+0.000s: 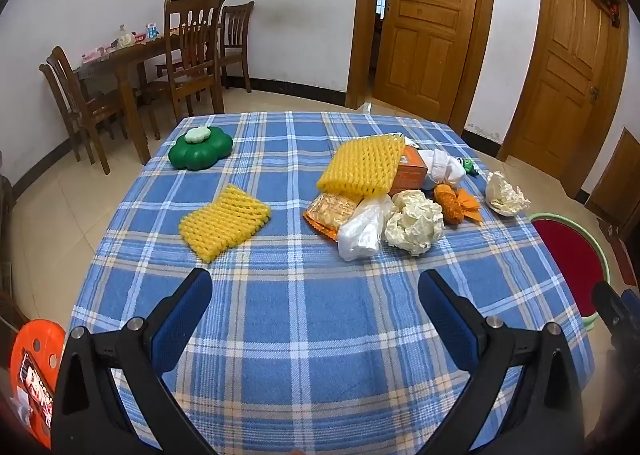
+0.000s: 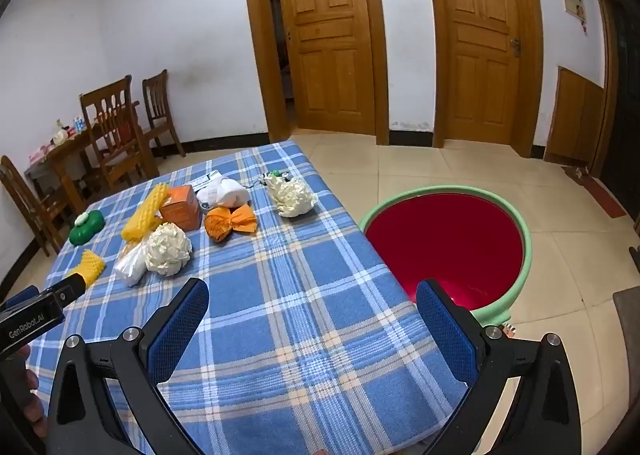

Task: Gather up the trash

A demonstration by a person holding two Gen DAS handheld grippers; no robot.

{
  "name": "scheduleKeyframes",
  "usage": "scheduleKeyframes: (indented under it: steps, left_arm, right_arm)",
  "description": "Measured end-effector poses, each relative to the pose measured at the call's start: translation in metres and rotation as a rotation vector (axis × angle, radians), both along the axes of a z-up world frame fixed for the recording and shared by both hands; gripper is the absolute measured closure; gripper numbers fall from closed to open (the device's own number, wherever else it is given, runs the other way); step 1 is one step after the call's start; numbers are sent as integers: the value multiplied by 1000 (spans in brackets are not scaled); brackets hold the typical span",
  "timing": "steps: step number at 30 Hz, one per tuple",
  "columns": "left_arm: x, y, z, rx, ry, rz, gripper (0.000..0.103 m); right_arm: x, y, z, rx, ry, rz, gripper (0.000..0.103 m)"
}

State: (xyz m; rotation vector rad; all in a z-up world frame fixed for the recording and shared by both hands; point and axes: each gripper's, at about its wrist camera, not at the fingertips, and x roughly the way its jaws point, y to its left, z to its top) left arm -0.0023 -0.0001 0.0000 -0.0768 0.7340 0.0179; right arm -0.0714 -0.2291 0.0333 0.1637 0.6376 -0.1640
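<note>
The trash sits in a loose heap on the table (image 1: 304, 335), toward 1 o'clock in the left wrist view. In it a large yellow foam net (image 1: 360, 165) leans on an orange box (image 1: 410, 171); at the net's 6 o'clock lies a snack packet (image 1: 330, 211), touching a clear plastic bag (image 1: 362, 229), which touches a crumpled cream paper ball (image 1: 416, 221). At the ball's 2 o'clock is an orange wad (image 1: 456, 205), and behind that a white bundle (image 1: 446, 167) beside the box. A second cream paper ball (image 1: 504, 193) lies apart at 3 o'clock of the heap, near the table's right edge. A smaller yellow foam net (image 1: 224, 221) lies alone at 9 o'clock of the heap, well apart from it. A green flower-shaped container (image 1: 200, 147) stands at 11 o'clock, near the far left corner.

The left gripper (image 1: 316, 287) hovers over bare blue plaid cloth at the near side, its blue-padded fingers (image 1: 184, 319) spread wide with nothing between them. The right gripper (image 2: 312, 295) is likewise wide open and empty, above the table's near right edge; its right finger overlaps the view of a red bin (image 2: 444, 239) with a green rim, which stands on the floor just beside the table at 3 o'clock.

Beyond the table, at 10 o'clock in the left wrist view, are wooden chairs (image 1: 192, 55) around a dining table; two wooden doors (image 1: 428, 23) stand at 1 o'clock. An orange stool (image 1: 34, 371) shows at 8 o'clock.
</note>
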Motion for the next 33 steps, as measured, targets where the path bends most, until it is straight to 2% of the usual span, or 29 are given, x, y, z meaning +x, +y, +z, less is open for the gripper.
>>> scheduleKeyframes:
  steps: [33]
  left_arm:
    - [0,1,-1,-4,5,-1,2]
  right_arm:
    - [-2,1,2,-4,5,-1,0]
